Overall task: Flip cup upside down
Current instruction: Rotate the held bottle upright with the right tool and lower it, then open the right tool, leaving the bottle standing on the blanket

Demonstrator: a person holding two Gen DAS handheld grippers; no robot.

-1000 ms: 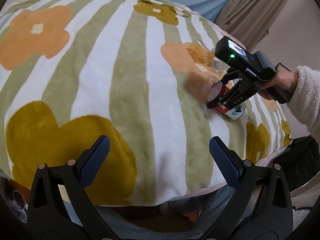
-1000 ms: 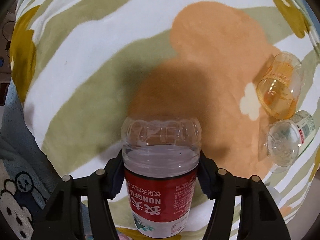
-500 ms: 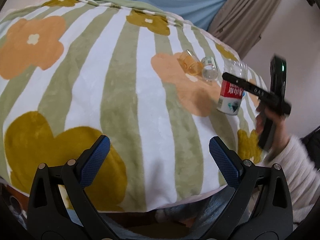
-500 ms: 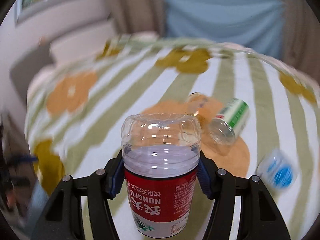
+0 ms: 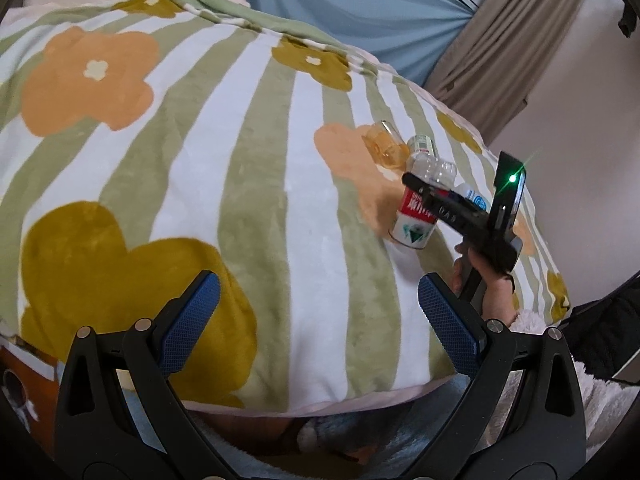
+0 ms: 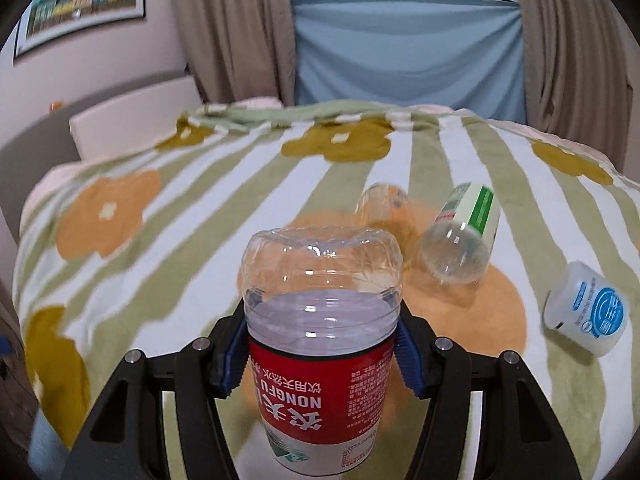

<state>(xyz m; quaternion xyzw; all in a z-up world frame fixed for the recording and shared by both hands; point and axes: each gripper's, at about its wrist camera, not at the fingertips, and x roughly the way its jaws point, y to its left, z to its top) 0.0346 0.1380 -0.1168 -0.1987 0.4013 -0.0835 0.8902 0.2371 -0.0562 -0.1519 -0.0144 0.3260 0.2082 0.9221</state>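
A clear plastic cup with a red label stands inverted, closed bottom up and its print upside down. My right gripper is shut on its middle, with a blue pad on each side. In the left wrist view the cup's open rim sits at the flowered blanket; whether it rests there I cannot tell. A hand holds the right gripper's handle from the right. My left gripper hangs open and holds nothing over the blanket's near edge, well left of the cup.
Three other cups lie on their sides behind the held one: an orange clear one, one with a green and white label, and a white one with blue print. Curtains hang beyond.
The right gripper swung from pointing down at the blanket to level, turning the cup bottom-up, then lowered it toward the blanket. The left gripper stayed open and barely moved.
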